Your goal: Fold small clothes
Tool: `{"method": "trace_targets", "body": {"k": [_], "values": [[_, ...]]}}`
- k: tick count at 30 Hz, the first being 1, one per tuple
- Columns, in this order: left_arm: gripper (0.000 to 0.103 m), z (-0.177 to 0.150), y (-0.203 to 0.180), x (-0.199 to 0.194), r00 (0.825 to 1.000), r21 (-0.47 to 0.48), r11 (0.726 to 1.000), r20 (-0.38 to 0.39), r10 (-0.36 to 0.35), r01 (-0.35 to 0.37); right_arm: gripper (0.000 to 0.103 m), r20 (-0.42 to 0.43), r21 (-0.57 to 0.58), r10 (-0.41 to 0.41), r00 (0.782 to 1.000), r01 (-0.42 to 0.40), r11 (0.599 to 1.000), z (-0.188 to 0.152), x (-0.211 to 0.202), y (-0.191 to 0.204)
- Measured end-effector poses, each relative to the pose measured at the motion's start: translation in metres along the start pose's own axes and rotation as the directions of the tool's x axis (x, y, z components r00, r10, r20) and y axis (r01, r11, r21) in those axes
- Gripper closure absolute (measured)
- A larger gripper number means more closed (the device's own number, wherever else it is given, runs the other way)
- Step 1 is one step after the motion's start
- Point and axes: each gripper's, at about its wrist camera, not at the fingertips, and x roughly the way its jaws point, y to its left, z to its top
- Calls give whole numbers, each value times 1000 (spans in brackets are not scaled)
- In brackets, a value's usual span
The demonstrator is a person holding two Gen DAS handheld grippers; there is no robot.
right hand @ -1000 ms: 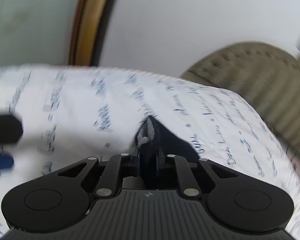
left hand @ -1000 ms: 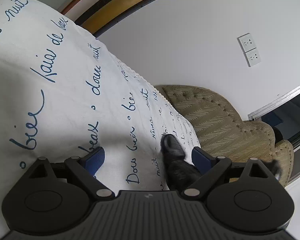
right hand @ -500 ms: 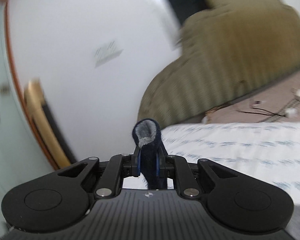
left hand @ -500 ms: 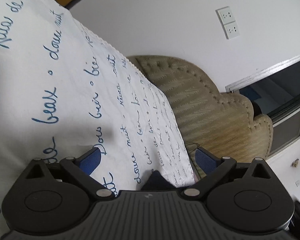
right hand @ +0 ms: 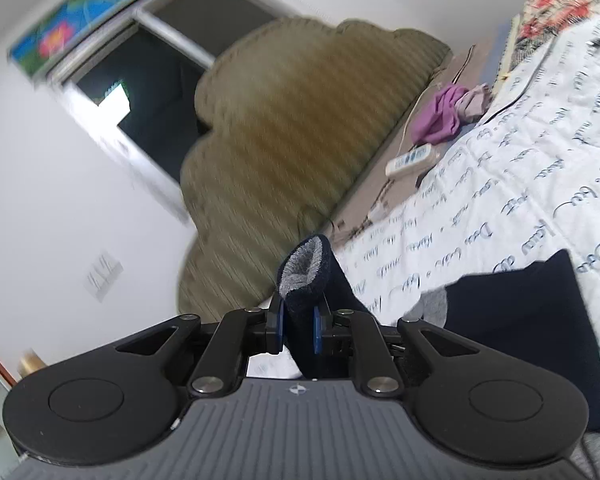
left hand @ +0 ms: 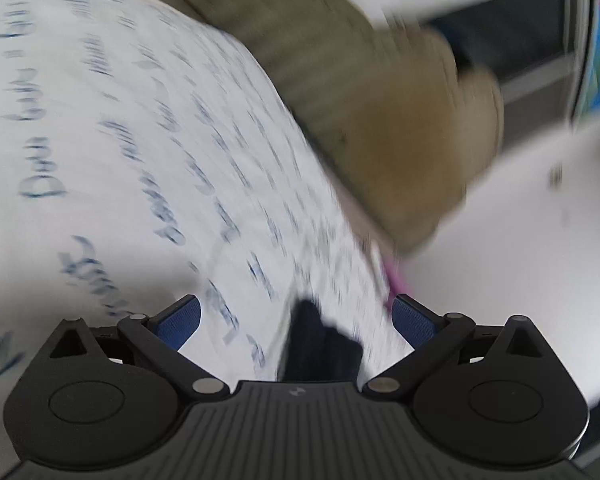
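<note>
Right tongs (right hand: 298,330) clamp sock (right hand: 306,272) | left tongs (left hand: 296,318) agape, empty | quilt (right hand: 520,184) script possibly "Doux"

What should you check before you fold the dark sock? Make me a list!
1. Right gripper pinching the navy sock: ok, cuff stands up between the pads.
2. Left gripper free to help: ok, jaws wide apart, nothing clamped.
3. Second dark sock lying flat on the quilt: ok.
4. Dark cloth by the left gripper is the held sock's other end: cannot tell, blurred.
5. Quilt space nearby free of the purple clothes and remote: ok.
</note>
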Motion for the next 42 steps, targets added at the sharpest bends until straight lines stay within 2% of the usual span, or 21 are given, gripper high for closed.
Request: {"method": "trace_targets", "body": {"k": [4, 7, 10, 11, 13, 14, 15, 18, 20, 21, 23, 24, 26, 29, 31, 33, 34, 37, 39, 40, 42], "values": [[0, -1, -32, 27, 988, 208, 977, -130, 82, -54, 86, 51, 27, 70, 996, -71, 997, 15, -9, -11], [0, -9, -56, 48, 978, 357, 931, -154, 142, -79, 86, -5, 30, 28, 1000, -28, 999, 21, -2, -29], [2, -13, -56, 82, 939, 367, 915, -222, 263, -169, 86, 6, 72, 34, 999, -34, 997, 17, -7, -46], [6, -17, -56, 87, 932, 390, 901, -219, 290, -189, 86, 5, 86, 33, 999, -33, 996, 15, -11, -49], [44, -27, -69, 92, 928, 494, 849, -193, 319, -189, 86, -15, 96, 18, 1000, -17, 995, 7, -14, -56], [68, -31, -73, 97, 917, 522, 834, -221, 332, -176, 86, -34, 96, 7, 999, -3, 995, 4, -14, -60], [79, -34, -75, 104, 908, 532, 829, -241, 343, -172, 86, -52, 96, -7, 999, 12, 995, 1, -15, -61], [96, -38, -80, 111, 894, 568, 797, -223, 388, -204, 86, -68, 113, -33, 997, 41, 993, -6, -18, -67], [98, -37, -87, 107, 895, 589, 779, -199, 400, -217, 86, -34, 127, -30, 999, 34, 991, -6, -25, -68], [98, -38, -91, 99, 902, 605, 764, -166, 398, -226, 86, -8, 130, -22, 1000, 23, 991, -5, -31, -67], [98, -35, -97, 87, 918, 617, 756, -135, 372, -216, 86, 38, 133, -21, 999, 16, 991, -5, -43, -70], [98, -33, -95, 91, 913, 619, 752, -136, 385, -225, 86, 44, 143, -43, 998, 36, 989, -8, -48, -78], [98, -33, -82, 101, 890, 606, 749, -144, 433, -267, 86, -10, 204, -112, 994, 112, 973, -17, -49, -100], [98, -36, -80, 104, 894, 604, 750, -134, 428, -268, 87, -91, 197, -179, 980, 194, 961, -34, -45, -113], [98, -42, -82, 104, 892, 645, 715, -112, 439, -271, 87, -96, 180, -190, 977, 205, 962, -38, -43, -114], [97, -50, -84, 104, 896, 686, 679, -87, 436, -264, 82, -121, 201, -211, 970, 232, 952, -37, -40, -117], [97, -53, -83, 103, 900, 693, 672, -76, 429, -262, 77, -136, 215, -225, 965, 250, 944, -37, -39, -119], [97, -57, -73, 96, 928, 669, 701, -44, 369, -247, 58, -150, 193, -208, 967, 235, 953, -31, -41, -115], [97, -61, -65, 91, 947, 658, 717, -17, 320, -231, 51, -157, 159, -203, 966, 228, 961, -21, -40, -113], [97, -61, -63, 90, 953, 649, 727, -13, 304, -223, 50, -160, 145, -204, 966, 228, 963, -16, -38, -113], [96, -55, -56, 88, 961, 600, 773, -27, 277, -205, 52, -155, 136, -203, 967, 225, 965, -6, -35, -114]]}}
